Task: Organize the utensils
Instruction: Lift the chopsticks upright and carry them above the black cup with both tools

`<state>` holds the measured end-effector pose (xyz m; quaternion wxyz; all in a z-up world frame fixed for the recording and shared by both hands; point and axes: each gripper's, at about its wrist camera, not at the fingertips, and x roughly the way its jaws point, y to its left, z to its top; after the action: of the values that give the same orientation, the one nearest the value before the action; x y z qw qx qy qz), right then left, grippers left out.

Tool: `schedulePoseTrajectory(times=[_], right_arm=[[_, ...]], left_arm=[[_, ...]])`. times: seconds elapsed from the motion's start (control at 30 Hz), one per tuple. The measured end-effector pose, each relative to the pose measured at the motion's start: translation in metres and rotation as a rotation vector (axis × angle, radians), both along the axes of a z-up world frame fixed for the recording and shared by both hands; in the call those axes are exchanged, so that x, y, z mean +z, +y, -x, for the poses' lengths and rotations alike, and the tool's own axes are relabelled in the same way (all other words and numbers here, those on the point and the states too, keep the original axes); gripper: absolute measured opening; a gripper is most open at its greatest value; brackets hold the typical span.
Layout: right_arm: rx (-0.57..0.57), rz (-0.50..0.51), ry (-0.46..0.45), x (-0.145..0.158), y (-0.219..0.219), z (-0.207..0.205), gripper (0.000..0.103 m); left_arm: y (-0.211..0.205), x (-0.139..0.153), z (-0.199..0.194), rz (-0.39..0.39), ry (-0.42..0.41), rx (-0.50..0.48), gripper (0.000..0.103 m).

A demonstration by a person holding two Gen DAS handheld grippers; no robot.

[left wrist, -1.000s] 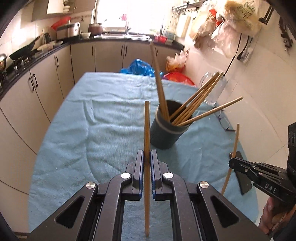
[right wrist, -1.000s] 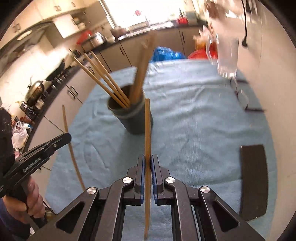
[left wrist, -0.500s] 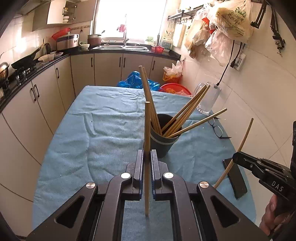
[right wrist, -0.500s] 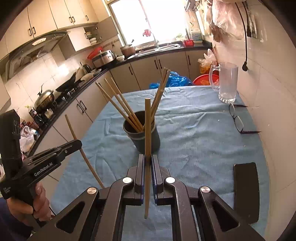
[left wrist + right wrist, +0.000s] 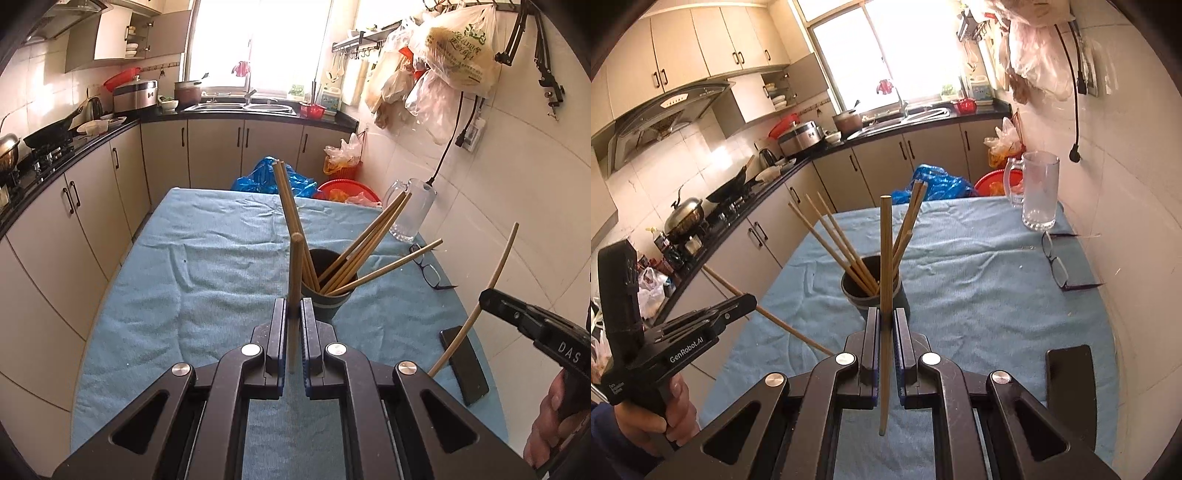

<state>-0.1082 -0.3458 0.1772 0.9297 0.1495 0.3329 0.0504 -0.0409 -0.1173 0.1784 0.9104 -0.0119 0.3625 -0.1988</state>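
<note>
Left gripper (image 5: 294,317): jaws clenched on a chopstick (image 5: 294,291), gripped near mid-length, standing upright between the pads, top end rising in front of the cup (image 5: 327,291), lower end hanging below the jaws over the blue cloth (image 5: 207,280). Right gripper (image 5: 885,321): jaws likewise clenched on a second chopstick (image 5: 885,280), upright between the pads, top end reaching above the cup rim, bottom end poking out beneath the jaws. Both held clear of the desk, neither stick touching the cup as far as can be told. Just beyond each pair of jaws, dark cup standing on the cloth, holding a bundle of chopsticks (image 5: 842,251) fanned out, some leaning left, some right. Seen from the left view, right gripper at the right edge with its stick slanting up; seen from the right view, left gripper at the lower left, a hand (image 5: 653,417) round its handle. Farther out on the cloth: glasses (image 5: 1058,264), a glass mug (image 5: 1038,192) near the wall, a dark phone (image 5: 1069,384) at the near right. Beyond the desk, kitchen cabinets and sink under a bright window.
</note>
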Motion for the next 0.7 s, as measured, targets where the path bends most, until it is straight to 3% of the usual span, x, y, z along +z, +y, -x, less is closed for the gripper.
schedulePoseTrajectory(times=[0.7], right_arm=[[-0.003,-0.025,-0.089,0.046,-0.014,-0.009,0.007]], left_arm=[[0.002,0.039,-0.009,0.037,-0.057,0.001,0.006]])
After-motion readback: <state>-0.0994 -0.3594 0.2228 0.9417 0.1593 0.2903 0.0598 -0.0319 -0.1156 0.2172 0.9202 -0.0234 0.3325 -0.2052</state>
